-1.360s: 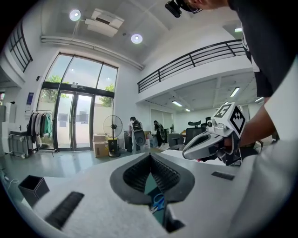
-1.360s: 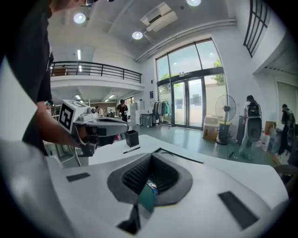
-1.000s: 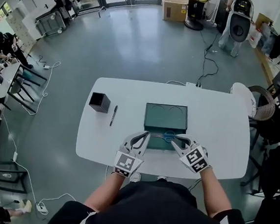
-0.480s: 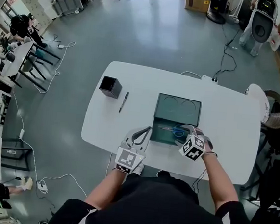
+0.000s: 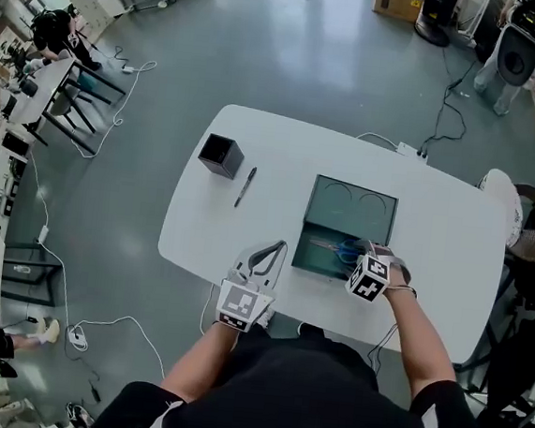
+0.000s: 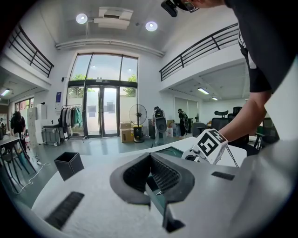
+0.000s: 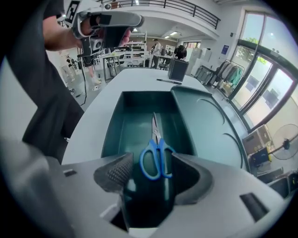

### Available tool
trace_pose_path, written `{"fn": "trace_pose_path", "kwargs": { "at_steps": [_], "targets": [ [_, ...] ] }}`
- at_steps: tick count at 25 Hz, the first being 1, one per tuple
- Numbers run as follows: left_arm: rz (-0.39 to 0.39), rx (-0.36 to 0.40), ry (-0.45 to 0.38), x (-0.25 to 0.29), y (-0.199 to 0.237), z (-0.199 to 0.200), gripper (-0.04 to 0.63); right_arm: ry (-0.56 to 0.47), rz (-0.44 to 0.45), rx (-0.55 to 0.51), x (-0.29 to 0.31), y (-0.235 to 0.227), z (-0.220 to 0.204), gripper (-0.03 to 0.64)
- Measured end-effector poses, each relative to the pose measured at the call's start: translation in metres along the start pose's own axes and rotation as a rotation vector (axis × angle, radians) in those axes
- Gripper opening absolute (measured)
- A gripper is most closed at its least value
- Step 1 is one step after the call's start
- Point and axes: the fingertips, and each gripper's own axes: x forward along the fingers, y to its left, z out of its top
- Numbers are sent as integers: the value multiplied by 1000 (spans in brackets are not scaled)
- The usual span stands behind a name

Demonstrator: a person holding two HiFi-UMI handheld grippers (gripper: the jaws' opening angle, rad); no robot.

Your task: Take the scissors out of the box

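A dark green box (image 5: 322, 263) stands open on the white table (image 5: 248, 225), its lid (image 5: 353, 203) laid back. Blue-handled scissors (image 5: 339, 250) lie inside the box, blades pointing left. My right gripper (image 5: 367, 254) tips steeply down into the box. In the right gripper view the scissors (image 7: 157, 155) have their handles between the right gripper's (image 7: 152, 160) pads, which do not press on them. Those jaws have just opened wide and then eased in slightly. My left gripper (image 5: 280, 248) hovers at the table's front edge left of the box, and it (image 6: 150, 155) is shut on nothing.
A black square cup (image 5: 220, 155) and a black pen (image 5: 245, 186) sit on the table's left half. A power strip (image 5: 410, 152) lies at the far edge. A round wicker chair (image 5: 530, 224) stands off the right end.
My right gripper has tilted nose-down and sunk into the box over the scissors' handles, its jaws now spread. The left gripper has drawn back slightly from the box's front corner.
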Motion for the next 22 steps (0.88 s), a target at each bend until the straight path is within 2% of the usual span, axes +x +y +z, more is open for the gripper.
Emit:
{"fn": "trace_pose_path", "kwargs": {
  "at_steps": [6,11,16,22],
  "targets": [
    [17,-16,0,0,11,-4,12,89,28,-41,12,3,-6,242],
    [14,-34,6,-5,15,-12,12,110,7,-47,17,0,-2,242],
    [6,-42,7,-9,17,-15,12,156,23,-62,24,3,3,244],
    [2,-43,3,-11,25,-16,12,186,68,-30,26,4,3,232]
  ]
}}
